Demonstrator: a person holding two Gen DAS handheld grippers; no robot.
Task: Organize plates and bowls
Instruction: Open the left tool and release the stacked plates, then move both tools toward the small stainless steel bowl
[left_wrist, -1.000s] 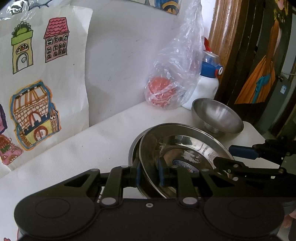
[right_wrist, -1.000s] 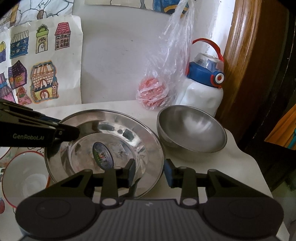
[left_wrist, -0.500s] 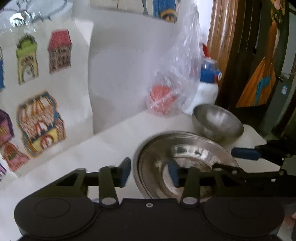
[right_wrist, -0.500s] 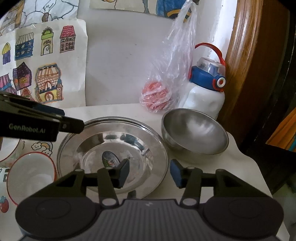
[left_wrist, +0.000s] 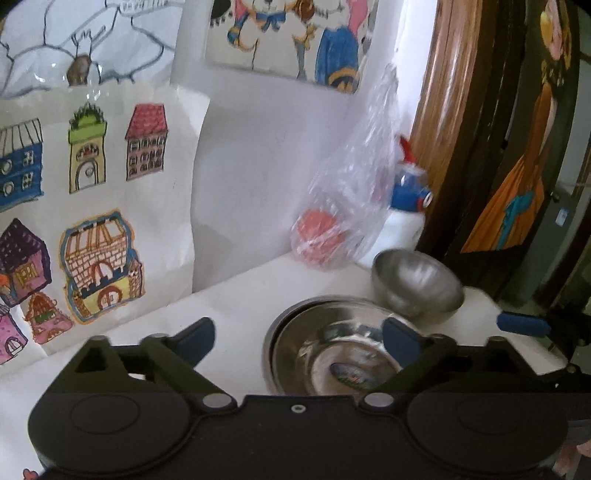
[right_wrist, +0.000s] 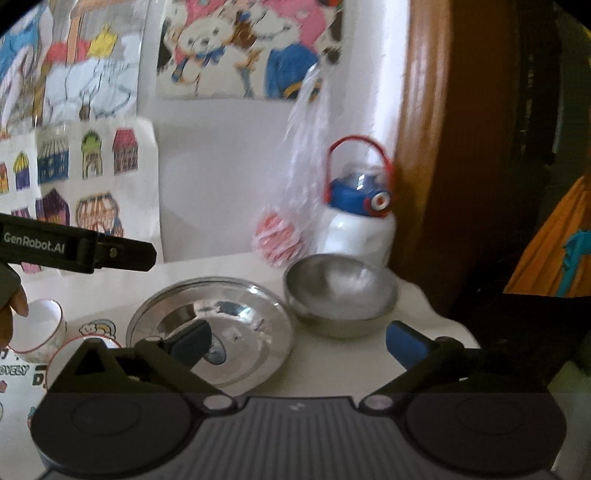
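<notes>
A steel plate (left_wrist: 332, 343) (right_wrist: 236, 310) lies flat on the white table, nested in a second steel plate whose rim shows at its left. Behind it to the right stands a steel bowl (left_wrist: 417, 284) (right_wrist: 340, 291). My left gripper (left_wrist: 298, 339) hangs over the plate's near left edge. Its jaws are opening wide and the pads touch nothing. My right gripper (right_wrist: 299, 343) hovers near the plate's right edge. Its jaws are opening too, with nothing gripped. Each gripper shows in the other's view, the left gripper (right_wrist: 92, 251) at the left and the right gripper (left_wrist: 521, 325) at the right.
Two white bowls with red rims (right_wrist: 37, 328) stand at the left, a hand (right_wrist: 11, 306) beside them. A white bottle with a blue cap (right_wrist: 362, 221) and a plastic bag holding something red (right_wrist: 277, 240) stand against the wall. A wooden frame (right_wrist: 417, 147) borders the table's right end.
Both grippers were shut on the tilted steel plate's rim. They have let go and opened wide; the plate now lies flat in the lower plate. Both grippers have drawn back and risen.
</notes>
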